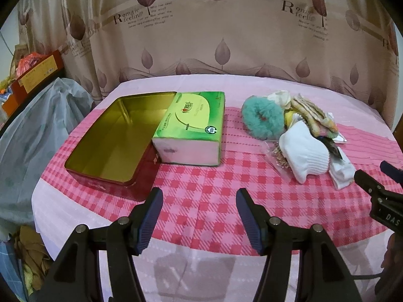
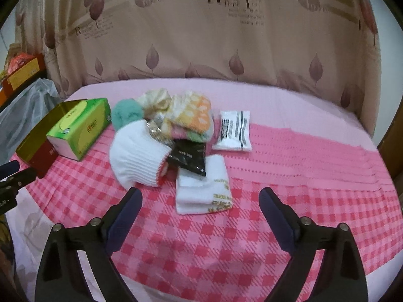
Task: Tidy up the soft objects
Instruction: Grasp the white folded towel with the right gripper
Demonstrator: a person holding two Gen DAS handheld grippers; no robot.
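A heap of soft things lies on the pink checked cloth: a teal fluffy scrunchie (image 1: pixel 262 118) (image 2: pixel 126 114), a white sock (image 1: pixel 306 156) (image 2: pixel 137 157), pastel patterned socks (image 1: pixel 314 117) (image 2: pixel 194 118) and a folded white towel (image 2: pixel 201 191) (image 1: pixel 342 173). An open red tin with a gold inside (image 1: pixel 113 138) (image 2: pixel 37 148) stands at the left, beside a green tissue pack (image 1: pixel 194 125) (image 2: pixel 80 128). My left gripper (image 1: pixel 199 216) is open and empty, in front of the tin and pack. My right gripper (image 2: pixel 200 216) is open and empty, just short of the towel.
A white sealed packet (image 2: pixel 233 130) and a black packet (image 2: pixel 187 157) lie by the heap. A printed curtain (image 1: pixel 214 32) hangs behind the table. Boxes and a grey bag (image 1: pixel 37 125) stand off the left edge. The right gripper's tip (image 1: pixel 372 183) shows in the left wrist view.
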